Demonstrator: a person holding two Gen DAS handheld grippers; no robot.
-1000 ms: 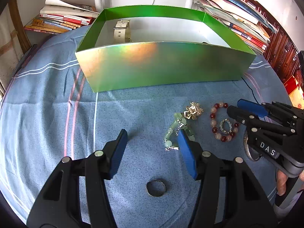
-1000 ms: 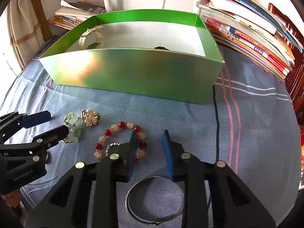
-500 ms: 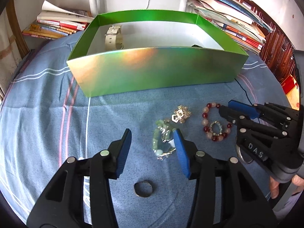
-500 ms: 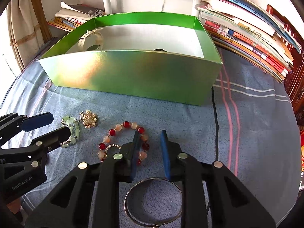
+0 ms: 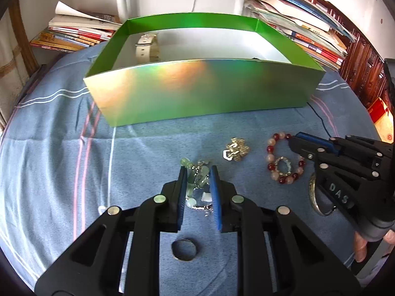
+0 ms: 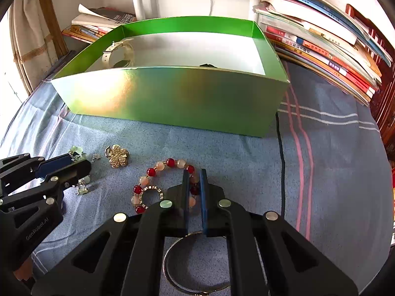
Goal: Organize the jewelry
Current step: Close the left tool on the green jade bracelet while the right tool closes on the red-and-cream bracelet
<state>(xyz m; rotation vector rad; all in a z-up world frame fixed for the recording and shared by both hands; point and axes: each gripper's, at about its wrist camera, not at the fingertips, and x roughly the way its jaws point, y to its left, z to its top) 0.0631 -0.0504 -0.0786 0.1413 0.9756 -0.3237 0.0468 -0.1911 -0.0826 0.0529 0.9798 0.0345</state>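
Observation:
A green box (image 5: 197, 93) stands on the blue cloth with a cream watch (image 5: 147, 49) inside; the box also shows in the right wrist view (image 6: 172, 98). My left gripper (image 5: 197, 172) has closed around the pale green bead bracelet (image 5: 197, 176), which lies on the cloth. My right gripper (image 6: 195, 175) has closed on the red and pink bead bracelet (image 6: 158, 167), also on the cloth (image 5: 284, 162). A gold flower brooch (image 5: 235, 148) lies between the two bracelets. A small sparkly ring (image 6: 149, 194) sits inside the bead bracelet.
A plain ring (image 5: 184, 249) lies under the left gripper. A silver bangle (image 6: 195, 264) lies under the right gripper. Stacks of books (image 6: 321, 44) flank the box at back left and right. A black cable (image 6: 280, 160) runs across the cloth at right.
Both grippers have narrowed from open. The left now grips the green bracelet and the right grips the red and pink bracelet. Both have edged forward.

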